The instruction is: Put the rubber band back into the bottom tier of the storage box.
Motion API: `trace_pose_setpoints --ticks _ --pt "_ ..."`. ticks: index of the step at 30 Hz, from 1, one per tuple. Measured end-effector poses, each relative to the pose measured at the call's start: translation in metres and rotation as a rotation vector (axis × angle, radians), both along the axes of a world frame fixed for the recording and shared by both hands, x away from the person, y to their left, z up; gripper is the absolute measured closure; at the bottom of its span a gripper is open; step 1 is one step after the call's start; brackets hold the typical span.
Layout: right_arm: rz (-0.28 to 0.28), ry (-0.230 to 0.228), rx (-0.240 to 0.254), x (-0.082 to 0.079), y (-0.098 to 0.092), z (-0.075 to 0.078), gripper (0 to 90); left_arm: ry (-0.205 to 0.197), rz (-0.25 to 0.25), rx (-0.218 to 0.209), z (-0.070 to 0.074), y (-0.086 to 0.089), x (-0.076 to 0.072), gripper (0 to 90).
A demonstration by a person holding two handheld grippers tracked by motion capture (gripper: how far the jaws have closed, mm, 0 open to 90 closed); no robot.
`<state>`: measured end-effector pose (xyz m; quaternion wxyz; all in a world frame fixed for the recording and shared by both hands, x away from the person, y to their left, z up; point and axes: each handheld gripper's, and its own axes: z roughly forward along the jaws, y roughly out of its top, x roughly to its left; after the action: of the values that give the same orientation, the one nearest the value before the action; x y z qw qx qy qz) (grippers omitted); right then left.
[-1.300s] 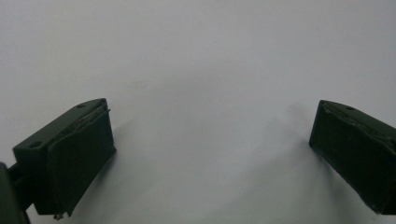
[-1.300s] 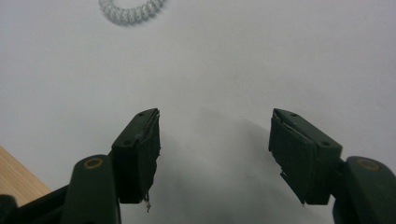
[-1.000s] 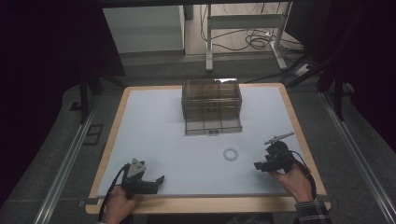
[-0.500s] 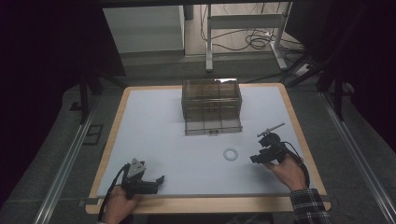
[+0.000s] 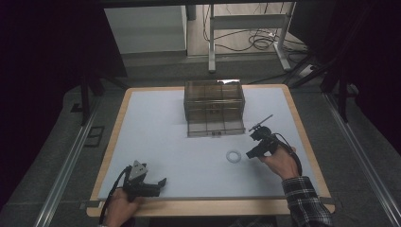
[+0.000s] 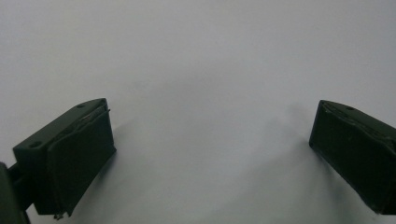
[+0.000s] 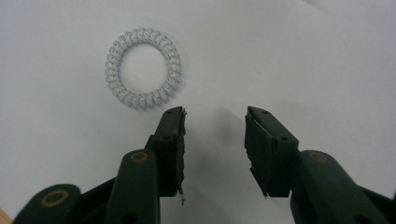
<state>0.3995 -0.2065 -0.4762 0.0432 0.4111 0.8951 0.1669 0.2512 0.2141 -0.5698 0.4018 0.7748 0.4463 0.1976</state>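
The right gripper has just been narrowing its jaws with nothing between them – the white coiled plastic hair ring lies just beyond its left jaw on the white table, not yet grasped. The left gripper rests spread wide at the near-left edge. The high view adds the smoky clear plastic drawer box, far of the ring – its likely destination

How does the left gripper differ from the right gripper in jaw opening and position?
The left gripper has its jaws wide apart; the right gripper has been closing its jaws to a narrower gap, with nothing between them. The left gripper rests near the table's front edge; the right gripper points at the spiral hair tie. Both are black and hold nothing.
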Motion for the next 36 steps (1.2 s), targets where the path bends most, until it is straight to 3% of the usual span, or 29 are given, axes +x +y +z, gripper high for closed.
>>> trace_pose_setpoints --ticks 13,21,31,36 --pt "0.049 0.057 -0.053 0.017 0.033 0.001 66.8 0.0 0.0 0.0 0.0 0.0 0.0 0.0" --pt "0.082 0.091 -0.108 0.023 0.05 -0.009 68.8 0.0 0.0 0.0 0.0 0.0 0.0 0.0" --pt "0.127 0.096 -0.22 0.025 0.065 -0.016 79.2 0.0 0.0 0.0 0.0 0.0 0.0 0.0" --pt "0.118 0.109 -0.222 0.027 0.066 -0.015 80.7 0.0 0.0 0.0 0.0 0.0 0.0 0.0"
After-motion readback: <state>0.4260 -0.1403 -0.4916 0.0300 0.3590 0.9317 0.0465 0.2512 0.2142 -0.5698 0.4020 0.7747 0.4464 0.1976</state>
